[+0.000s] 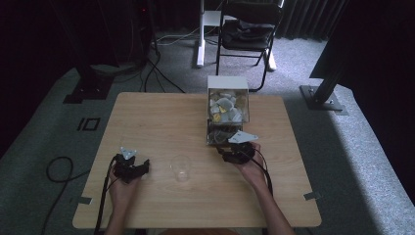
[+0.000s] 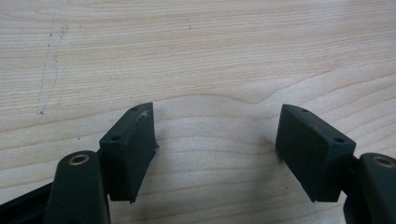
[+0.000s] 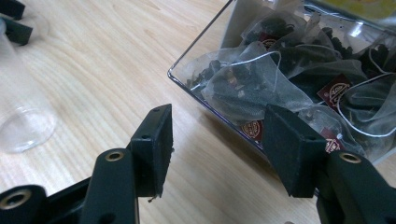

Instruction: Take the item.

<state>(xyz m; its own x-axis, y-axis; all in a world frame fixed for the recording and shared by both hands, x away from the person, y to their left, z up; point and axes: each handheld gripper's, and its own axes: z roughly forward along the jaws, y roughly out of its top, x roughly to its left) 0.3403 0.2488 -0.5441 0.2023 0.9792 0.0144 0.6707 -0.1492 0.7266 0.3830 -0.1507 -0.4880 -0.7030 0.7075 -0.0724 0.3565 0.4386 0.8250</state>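
Observation:
A clear two-tier box (image 1: 227, 110) of tea bags stands at the table's far middle. Its lower tray (image 3: 196, 88) holds dark pyramid tea bags (image 3: 252, 84) with red tags. My right gripper (image 1: 224, 151) (image 3: 217, 135) is open at the tray's front corner, one jaw over bare wood and the other in front of the tray's wall, with nothing between them. A clear plastic cup (image 1: 180, 168) (image 3: 18, 116) stands between the two hands. My left gripper (image 1: 142, 169) (image 2: 217, 135) is open over bare wood to the left of the cup.
The wooden table (image 1: 161, 122) stands on grey carpet. A black folding chair (image 1: 249, 29) and a white post (image 1: 200, 34) stand beyond its far edge. Cables (image 1: 58, 171) lie on the floor at the left, and dark stands rise at both sides.

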